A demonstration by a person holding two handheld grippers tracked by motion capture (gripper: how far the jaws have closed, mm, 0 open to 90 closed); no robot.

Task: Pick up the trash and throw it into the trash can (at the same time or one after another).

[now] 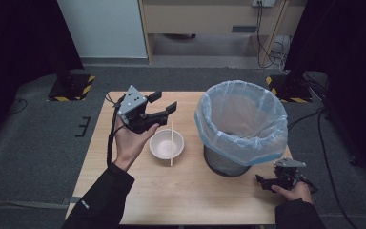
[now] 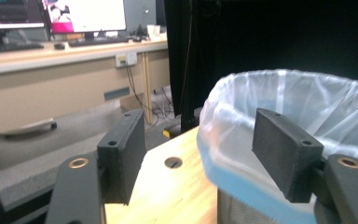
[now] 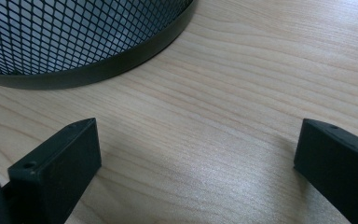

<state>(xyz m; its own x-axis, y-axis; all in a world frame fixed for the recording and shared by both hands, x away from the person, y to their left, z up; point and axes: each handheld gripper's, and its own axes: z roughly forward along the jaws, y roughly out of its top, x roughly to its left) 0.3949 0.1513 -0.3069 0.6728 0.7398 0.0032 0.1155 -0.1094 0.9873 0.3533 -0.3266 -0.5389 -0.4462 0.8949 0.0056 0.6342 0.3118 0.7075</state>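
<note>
We see the left gripper held up above the table in the person's left hand, its jaws spread wide with nothing between them. In the left gripper view the left gripper looks between its two parted pads toward the bin, whose white liner with a blue band sits just ahead and to the right of the jaws; bare wood of the table fills the gap between them. Neither pad touches the bin or anything else.

Just below and to the right of this gripper, in the high view, sits a white bowl with a chopstick lying across its right side. The bowl is near the gripper but apart from it. The bin stands to the right of the bowl.

The right gripper rests low at the table's near right corner in the right hand, just beside the base of the bin. In the right gripper view the right gripper has its jaws wide apart and holds nothing; only table lies between them. The black mesh base of the bin curves ahead and to the left of the jaws, near them but not touching.
</note>
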